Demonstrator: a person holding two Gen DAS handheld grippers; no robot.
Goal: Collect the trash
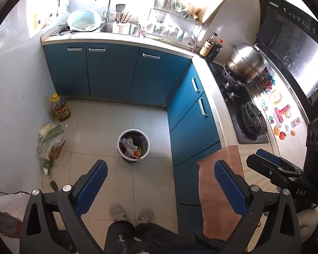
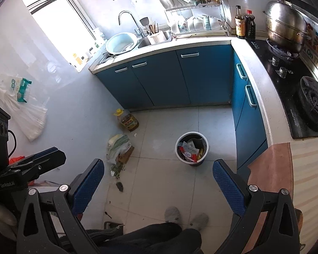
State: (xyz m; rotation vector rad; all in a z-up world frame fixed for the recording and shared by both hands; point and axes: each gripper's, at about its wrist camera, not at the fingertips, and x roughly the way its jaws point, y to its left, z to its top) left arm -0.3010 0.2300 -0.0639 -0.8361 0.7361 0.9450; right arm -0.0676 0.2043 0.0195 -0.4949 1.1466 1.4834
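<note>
A white-rimmed trash bin (image 1: 118,146) (image 2: 176,146) stands on the tiled floor, holding wrappers (image 1: 131,148) (image 2: 189,150). By the left wall lies a clear plastic bag of vegetable scraps (image 1: 50,139) (image 2: 118,146). Below it are green bits (image 1: 49,166) (image 2: 117,169) and a dark scrap (image 1: 54,185) (image 2: 119,186). My left gripper (image 1: 160,166) is held high over the floor, open and with nothing in it. My right gripper (image 2: 158,166) is likewise open with nothing in it. Each shows at the edge of the other's view (image 1: 265,158) (image 2: 46,154).
A cooking oil bottle (image 1: 60,108) (image 2: 128,120) stands in the corner. Blue cabinets (image 1: 116,74) (image 2: 180,78) line the back and right, with a sink (image 1: 118,28) and a stove (image 2: 303,97) on top. The person's slippered feet (image 1: 131,212) (image 2: 186,218) are below.
</note>
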